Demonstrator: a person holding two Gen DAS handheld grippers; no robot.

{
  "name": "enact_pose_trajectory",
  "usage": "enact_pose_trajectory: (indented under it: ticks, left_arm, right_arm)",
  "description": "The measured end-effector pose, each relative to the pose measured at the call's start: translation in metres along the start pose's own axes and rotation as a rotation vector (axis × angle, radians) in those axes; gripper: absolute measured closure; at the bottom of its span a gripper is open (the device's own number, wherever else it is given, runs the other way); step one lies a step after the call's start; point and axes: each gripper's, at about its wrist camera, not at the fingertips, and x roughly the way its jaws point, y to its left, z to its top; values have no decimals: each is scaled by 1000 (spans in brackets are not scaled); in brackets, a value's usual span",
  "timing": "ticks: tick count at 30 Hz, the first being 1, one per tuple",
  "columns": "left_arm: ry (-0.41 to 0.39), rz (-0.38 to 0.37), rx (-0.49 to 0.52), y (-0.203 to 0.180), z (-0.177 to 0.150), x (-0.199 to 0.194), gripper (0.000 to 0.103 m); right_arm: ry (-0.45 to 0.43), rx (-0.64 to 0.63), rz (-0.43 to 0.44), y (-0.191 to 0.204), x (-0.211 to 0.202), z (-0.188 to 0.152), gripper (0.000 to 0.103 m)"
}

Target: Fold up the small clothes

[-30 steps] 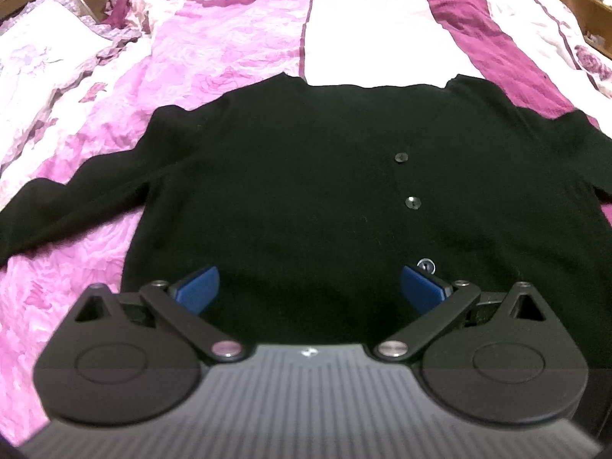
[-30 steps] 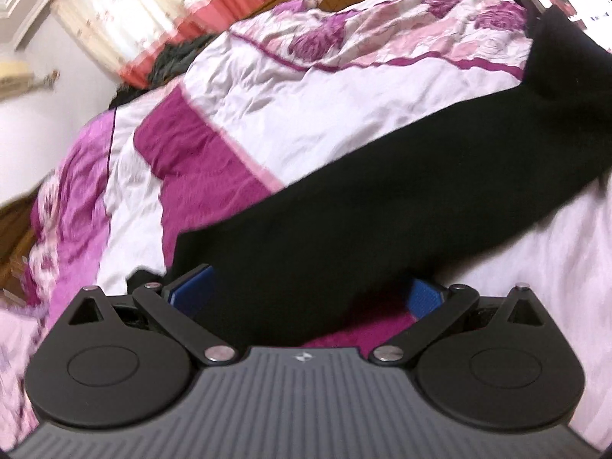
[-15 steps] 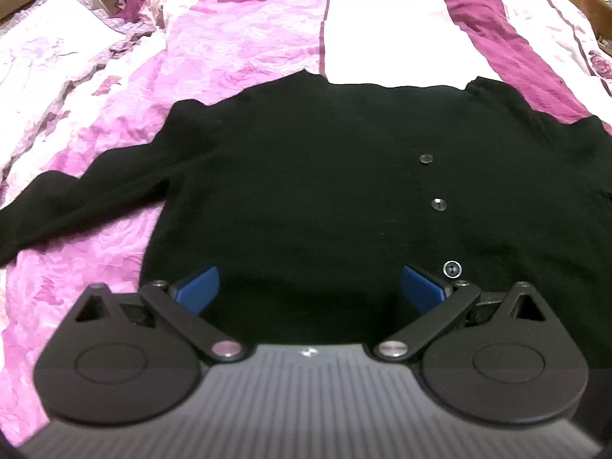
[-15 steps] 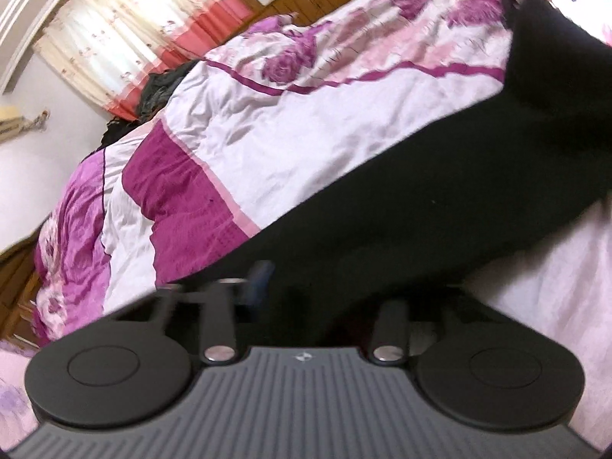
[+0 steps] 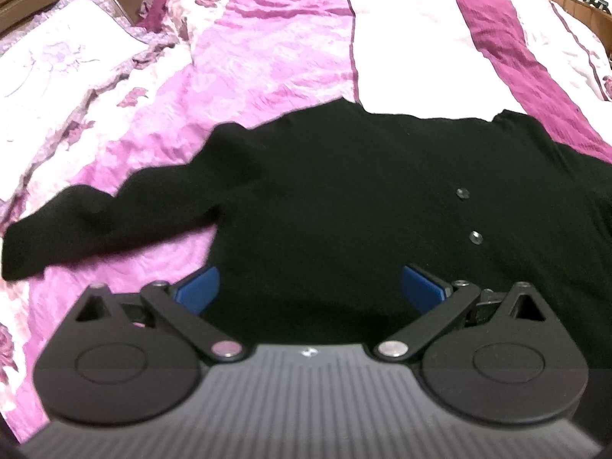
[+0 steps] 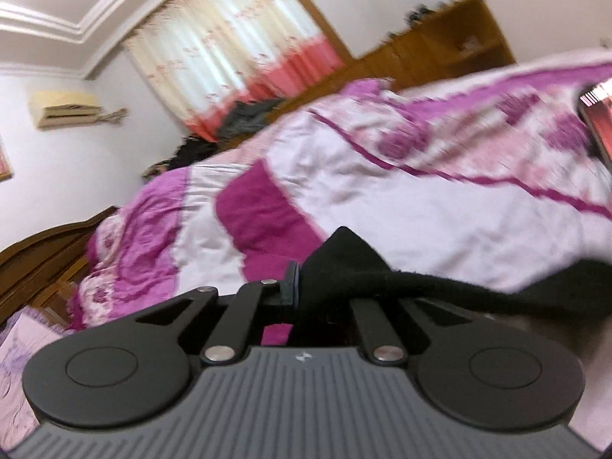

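- Black knit: a small buttoned cardigan [image 5: 344, 199] lies flat, front up, on a bedspread [image 5: 275, 49] of pink, magenta and white panels.
- In the left wrist view we see its body spread wide, two buttons [image 5: 475, 236] in a line, and one sleeve [image 5: 95, 225] stretched out to the side across the pink cloth.
- Our left gripper [image 5: 310, 290] hovers over the lower body, its blue-padded jaws spread wide and holding nothing.
- Our right gripper [image 6: 325, 283] has its jaws pressed together, pinching the other sleeve end [image 6: 344, 256], which sticks up between them while the rest trails off as a dark band.
- We judge the step in hand to be the first sleeve fold.
- The next move likely calls for carrying the pinched sleeve across onto the body, laying it flat, then releasing.
- The right view is blurred, so fine detail there is uncertain.
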Motion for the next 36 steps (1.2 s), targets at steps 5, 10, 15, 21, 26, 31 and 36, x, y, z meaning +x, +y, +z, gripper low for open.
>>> enact_pose_trajectory:
  ticks: [5,10,15,21,26,31,36]
  left_arm:
    - [-18,8,-7,18,8,-3,0]
    - [-34,7,-4,34,15,-5,0]
    - [-44,-2,4,47,21,-2,0]
    - [-35,-32,-20,58,22,7,0]
    - [-30,-62,-29,63,19,14,0]
    - [-44,-64,-19,65,17,18,0]
    - [-42,-81,-19,63,15,21,0]
  right_arm:
    - [-9,-110,67,58,-6,-1,99]
    - [15,-190,112,111,-3,-14,99]
    - [58,-223,141,157,7,-37,99]
    - [158,-257,157,194,30,-84,99]
    - [268,-282,149,214,53,-137,99]
    - [362,-291,116,215,83,-183,99]
    - [447,-294,96,214,105,-214,98]
